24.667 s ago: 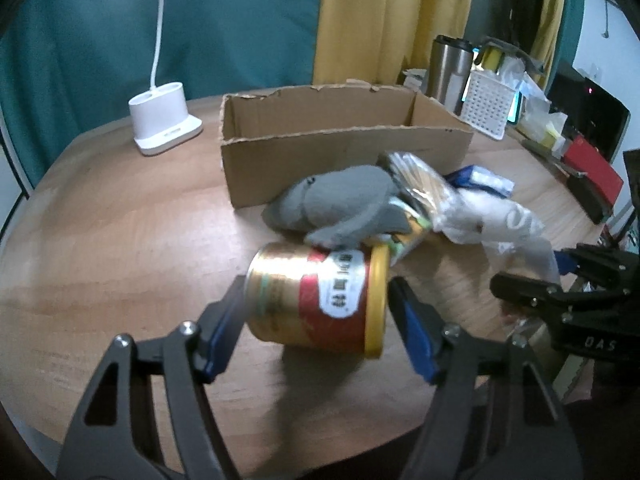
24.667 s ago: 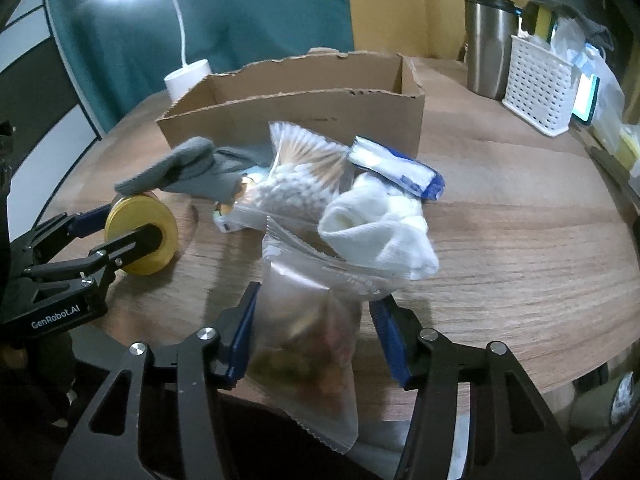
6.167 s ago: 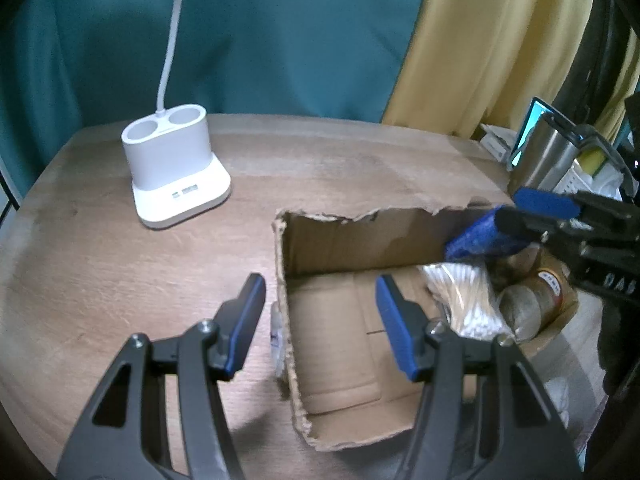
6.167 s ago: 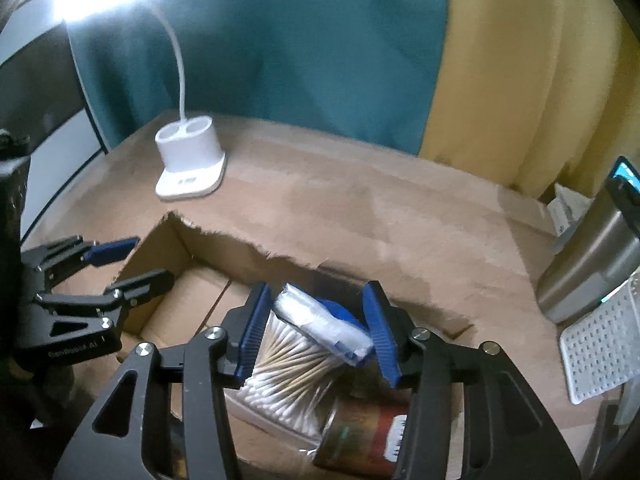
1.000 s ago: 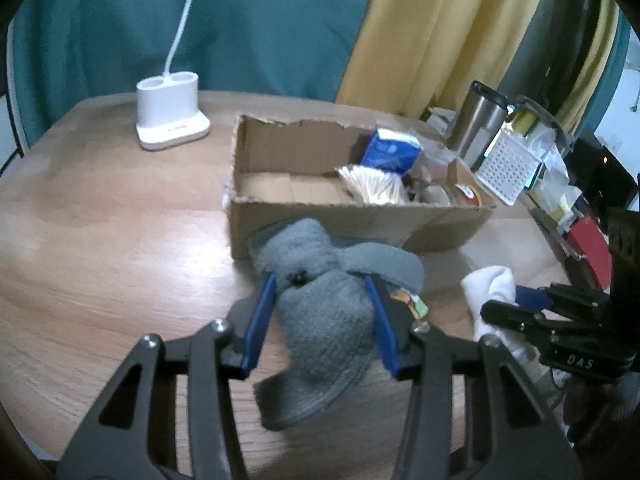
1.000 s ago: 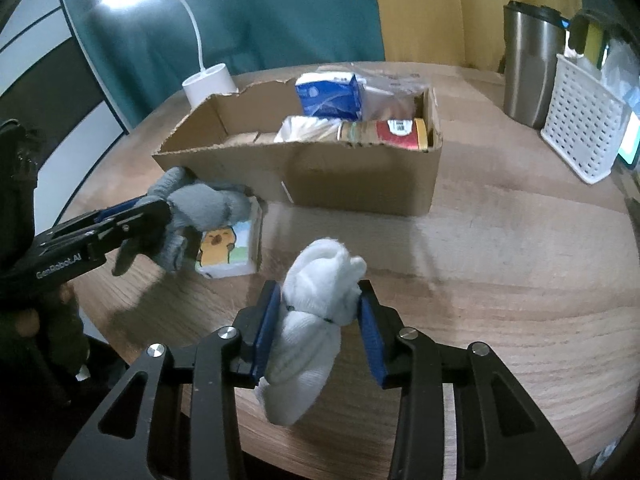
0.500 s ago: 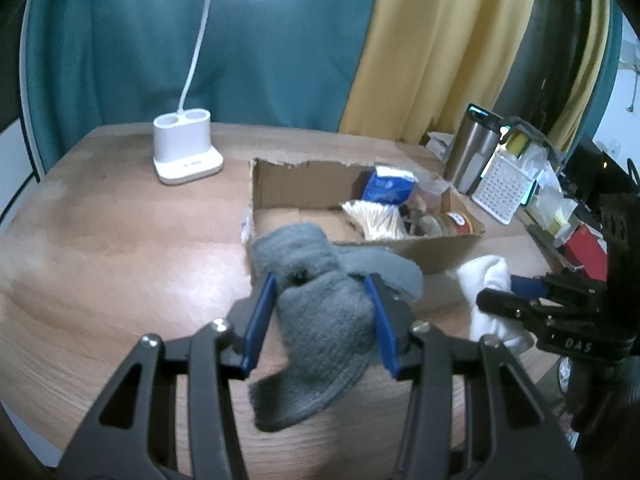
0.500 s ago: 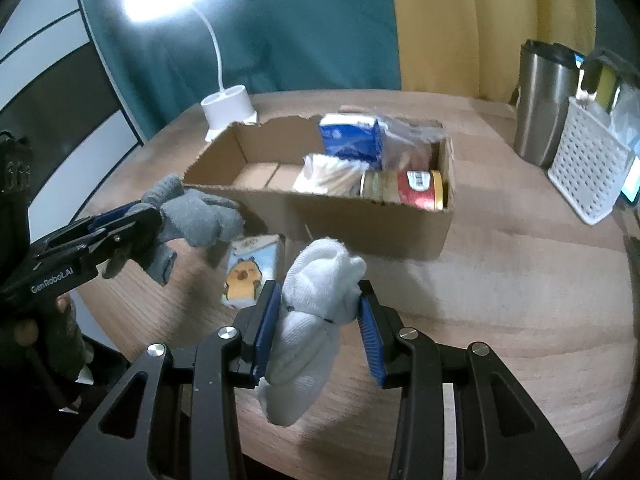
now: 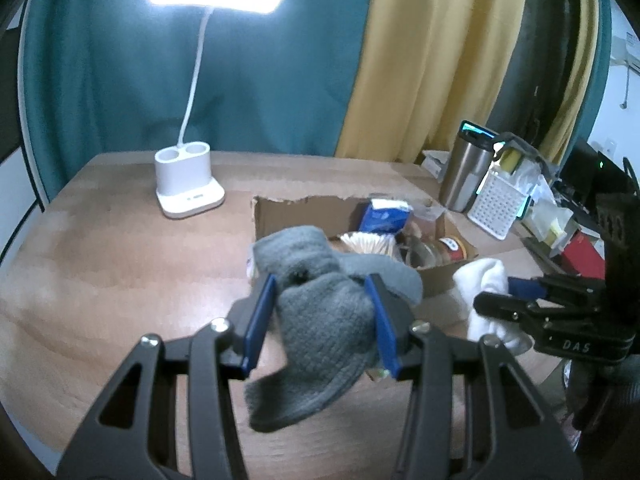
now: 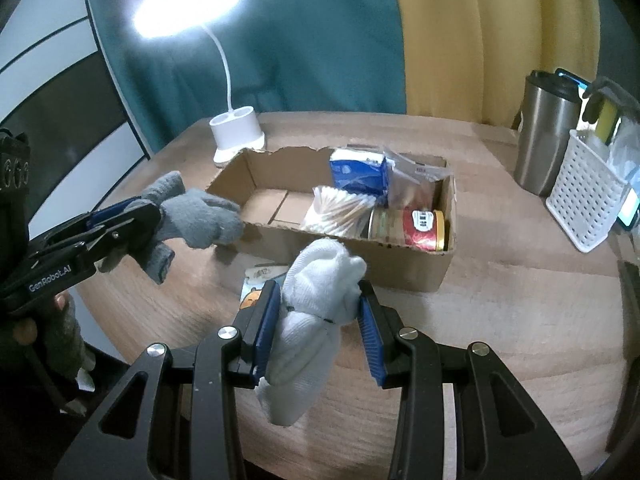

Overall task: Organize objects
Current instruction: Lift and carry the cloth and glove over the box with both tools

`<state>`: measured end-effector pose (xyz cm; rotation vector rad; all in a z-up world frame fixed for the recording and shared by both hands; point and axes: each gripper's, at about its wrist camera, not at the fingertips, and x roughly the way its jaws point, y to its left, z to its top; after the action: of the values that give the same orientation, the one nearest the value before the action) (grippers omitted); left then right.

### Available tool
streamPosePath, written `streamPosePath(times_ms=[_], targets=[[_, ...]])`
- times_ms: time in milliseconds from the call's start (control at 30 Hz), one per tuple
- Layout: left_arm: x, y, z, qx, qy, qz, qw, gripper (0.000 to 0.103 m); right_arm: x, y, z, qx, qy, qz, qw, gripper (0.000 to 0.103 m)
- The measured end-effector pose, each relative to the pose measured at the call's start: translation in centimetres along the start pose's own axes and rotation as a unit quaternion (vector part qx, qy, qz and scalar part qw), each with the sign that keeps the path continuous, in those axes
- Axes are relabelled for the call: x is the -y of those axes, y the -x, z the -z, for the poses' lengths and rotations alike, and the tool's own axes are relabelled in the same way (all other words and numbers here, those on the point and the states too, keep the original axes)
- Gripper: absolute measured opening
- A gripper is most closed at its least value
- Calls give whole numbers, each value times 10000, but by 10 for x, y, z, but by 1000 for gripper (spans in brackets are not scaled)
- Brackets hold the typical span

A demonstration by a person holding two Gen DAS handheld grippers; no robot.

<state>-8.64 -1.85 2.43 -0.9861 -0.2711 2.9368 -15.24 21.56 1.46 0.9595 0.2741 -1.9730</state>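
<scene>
Teal and yellow curtains behind, round wooden tabletop (image 10: 520, 300) below, lit by a white desk lamp (image 9: 188, 196) standing toward its far left edge. Set near the middle, a cardboard box (image 10: 340, 248) with a torn back wall, open-topped so things can be dropped straight in. Packed tight against its right end: blue tissue pack (image 10: 358, 174), bag of cotton swabs (image 10: 340, 208), red and gold tin (image 10: 412, 224) lying on its side, clear bag behind; left half kept bare, probably as room for the two soft things not yet stowed. Left gripper (image 9: 320, 316) clamped on grey gloves (image 9: 320, 312), held clear of the tabletop over the box's near left corner, loose cuff drooping below the pads. Right gripper (image 10: 318, 324) pinched on rolled white socks (image 10: 320, 300) at their waist, carried before the box's near wall, tail hanging free. Gripped mid-bundle, likely so neither unrolls in the air. Flat on the tabletop just before the near wall, a small cartoon-printed packet (image 10: 256, 284), half hidden by the socks, not yet boxed. Beyond the right edge of the box, steel tumbler (image 10: 548, 132) and white perforated basket (image 10: 584, 196), well apart.
</scene>
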Motion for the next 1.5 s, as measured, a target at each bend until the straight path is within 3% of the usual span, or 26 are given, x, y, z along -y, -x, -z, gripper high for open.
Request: streamPosePath(times_ms=[1500], targets=[[10,-32,-53,142,-352,25,9993,45,10,-9,-50,272,70,-221,9994,41]])
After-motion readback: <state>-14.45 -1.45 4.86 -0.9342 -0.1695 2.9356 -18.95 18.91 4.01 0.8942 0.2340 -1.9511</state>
